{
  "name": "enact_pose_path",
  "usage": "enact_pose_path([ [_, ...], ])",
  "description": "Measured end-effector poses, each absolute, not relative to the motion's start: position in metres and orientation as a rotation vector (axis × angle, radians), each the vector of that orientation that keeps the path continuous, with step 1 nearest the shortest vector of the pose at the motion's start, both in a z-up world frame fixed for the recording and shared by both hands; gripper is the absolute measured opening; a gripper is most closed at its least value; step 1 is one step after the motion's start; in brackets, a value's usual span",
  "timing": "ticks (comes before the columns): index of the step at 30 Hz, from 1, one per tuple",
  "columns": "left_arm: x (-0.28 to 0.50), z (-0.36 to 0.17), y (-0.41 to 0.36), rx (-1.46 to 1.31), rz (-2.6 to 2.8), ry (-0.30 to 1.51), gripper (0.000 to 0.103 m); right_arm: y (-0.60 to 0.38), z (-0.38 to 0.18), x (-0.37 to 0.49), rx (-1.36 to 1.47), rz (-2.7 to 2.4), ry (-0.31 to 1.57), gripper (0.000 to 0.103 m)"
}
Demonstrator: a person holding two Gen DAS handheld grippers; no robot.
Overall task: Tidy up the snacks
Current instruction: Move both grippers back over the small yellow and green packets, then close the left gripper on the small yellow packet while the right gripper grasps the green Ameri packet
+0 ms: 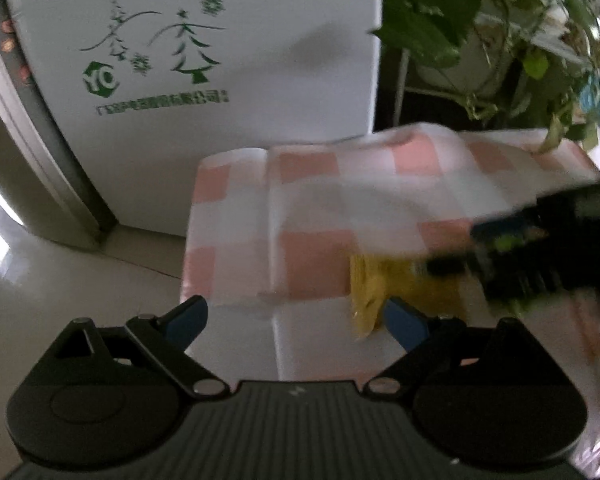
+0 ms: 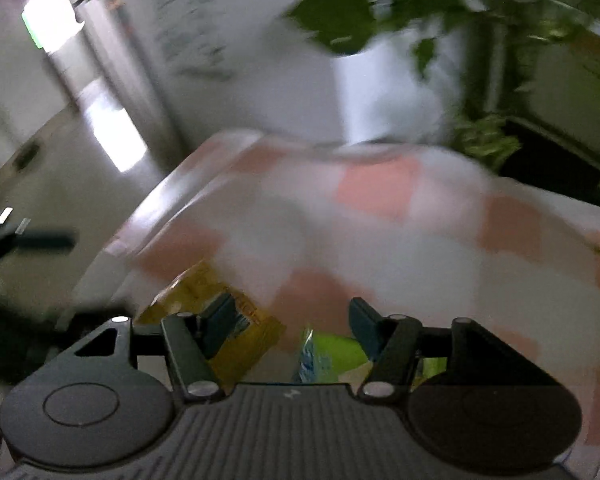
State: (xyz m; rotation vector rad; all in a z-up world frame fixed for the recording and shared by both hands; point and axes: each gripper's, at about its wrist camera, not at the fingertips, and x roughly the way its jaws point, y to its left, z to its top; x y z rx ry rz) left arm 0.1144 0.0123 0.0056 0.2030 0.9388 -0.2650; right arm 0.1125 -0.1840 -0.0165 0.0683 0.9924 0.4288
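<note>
A yellow snack packet (image 1: 384,284) lies on the pink-and-white checked tablecloth (image 1: 312,200). My left gripper (image 1: 296,320) is open and empty at the cloth's near edge, its right finger just beside the packet. My right gripper (image 1: 540,248) comes in from the right, blurred, over the packet's far end. In the right wrist view my right gripper (image 2: 292,320) is open above the cloth (image 2: 380,220), with the yellow packet (image 2: 244,328) by its left finger and a green packet (image 2: 332,354) between the fingers, low down. The view is blurred.
A white carton with green tree print (image 1: 204,60) stands behind the table on the left. A leafy potted plant (image 1: 500,32) hangs over the table's back right; it also shows in the right wrist view (image 2: 460,40). Tiled floor (image 1: 60,272) lies left of the table.
</note>
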Motion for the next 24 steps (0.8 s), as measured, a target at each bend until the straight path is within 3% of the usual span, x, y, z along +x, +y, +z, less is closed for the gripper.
enact_pose_path([
  [4, 0.115, 0.013, 0.020, 0.153, -0.249, 0.942, 0.095, -0.168, -0.007, 0.084, 0.007, 0.517, 1.061, 0.070],
  [13, 0.098, 0.012, -0.003, 0.182, -0.408, 0.954, 0.095, -0.203, 0.025, 0.048, 0.065, 0.326, 1.006, 0.074],
  [24, 0.088, -0.009, -0.032, 0.360, -0.510, 0.927, 0.095, -0.212, 0.010, 0.053, -0.091, 0.340, 1.062, 0.082],
])
